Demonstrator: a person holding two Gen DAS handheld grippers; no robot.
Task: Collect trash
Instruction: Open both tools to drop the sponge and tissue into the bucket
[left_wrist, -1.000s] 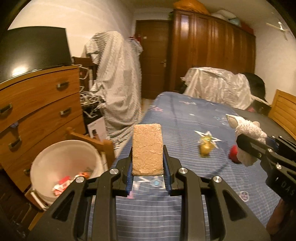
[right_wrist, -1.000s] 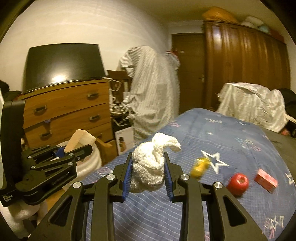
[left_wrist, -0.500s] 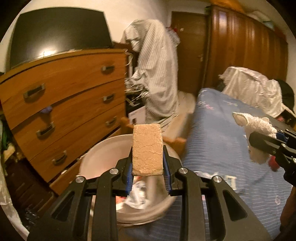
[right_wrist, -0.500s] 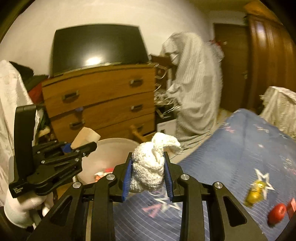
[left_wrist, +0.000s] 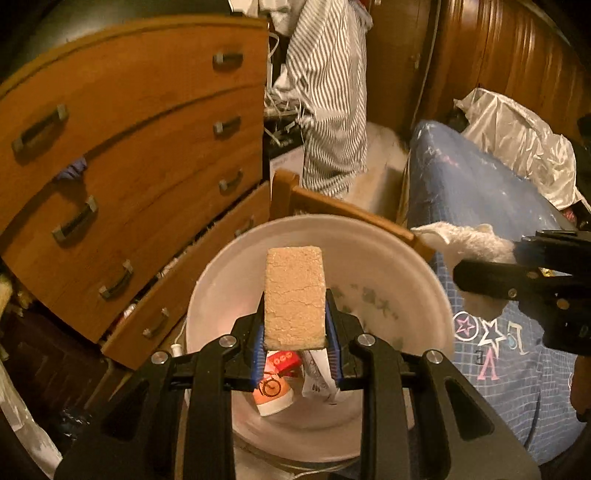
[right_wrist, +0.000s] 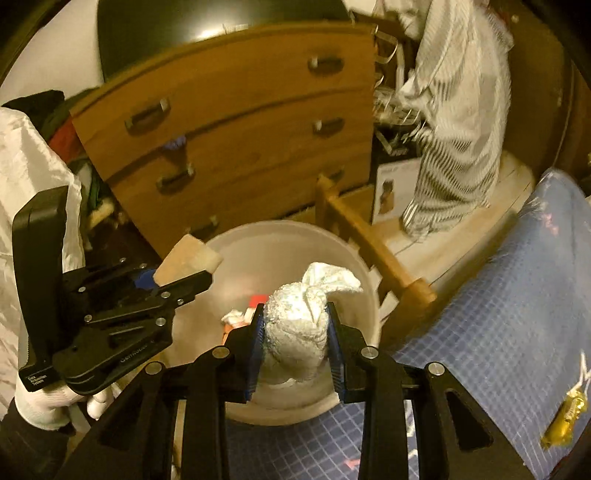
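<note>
My left gripper is shut on a tan sponge block and holds it above the white bucket. The bucket holds several wrappers. My right gripper is shut on a crumpled white cloth wad and holds it over the same bucket. The left gripper with the sponge shows at the left in the right wrist view. The right gripper with the cloth shows at the right in the left wrist view.
A wooden chest of drawers stands behind the bucket. A wooden bed-frame post and rail runs beside its rim. The blue star-print bed lies to the right. A gold wrapper lies on the bed. A striped cloth hangs at the back.
Both grippers have swung left and tilted down from over the bed to above the bucket, still holding the sponge and the cloth wad.
</note>
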